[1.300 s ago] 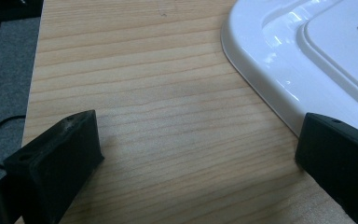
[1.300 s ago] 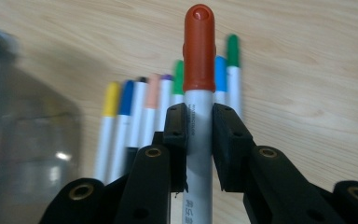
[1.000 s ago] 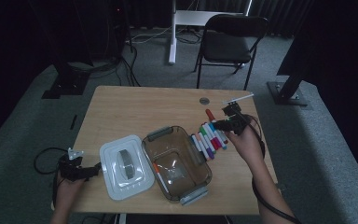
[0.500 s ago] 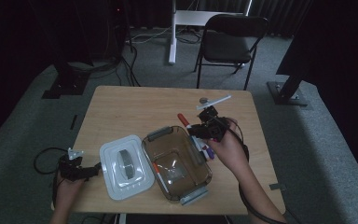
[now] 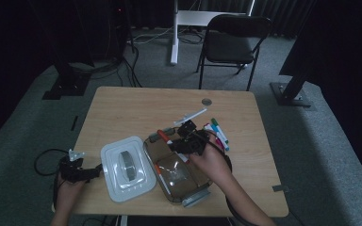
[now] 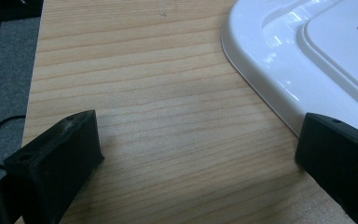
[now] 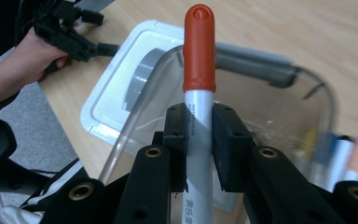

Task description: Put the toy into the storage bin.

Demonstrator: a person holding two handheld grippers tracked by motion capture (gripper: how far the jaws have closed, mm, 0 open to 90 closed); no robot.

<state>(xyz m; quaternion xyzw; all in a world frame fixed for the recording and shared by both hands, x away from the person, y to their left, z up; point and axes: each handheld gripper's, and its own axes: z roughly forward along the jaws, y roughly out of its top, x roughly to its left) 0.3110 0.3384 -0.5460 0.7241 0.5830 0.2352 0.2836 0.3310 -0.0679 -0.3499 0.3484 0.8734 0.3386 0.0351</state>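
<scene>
An orange-capped marker [image 7: 198, 88] is gripped by the right claw [image 7: 199, 128] over the clear container's [image 5: 181, 176] far rim. The left claw [image 6: 198, 154] is held open on the counter [image 6: 158, 116], beside the white lid [image 6: 279, 60].

A black folding chair [image 5: 233, 44] stands beyond the wooden table [image 5: 122, 110].

Lid [image 5: 127, 167] left of container [image 5: 179, 172]

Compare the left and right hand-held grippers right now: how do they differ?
The left hand-held gripper stands open and empty on bare table beside the white lid; the right hand-held gripper is shut on an orange-capped marker over the clear container. Both have black jaws.
</scene>
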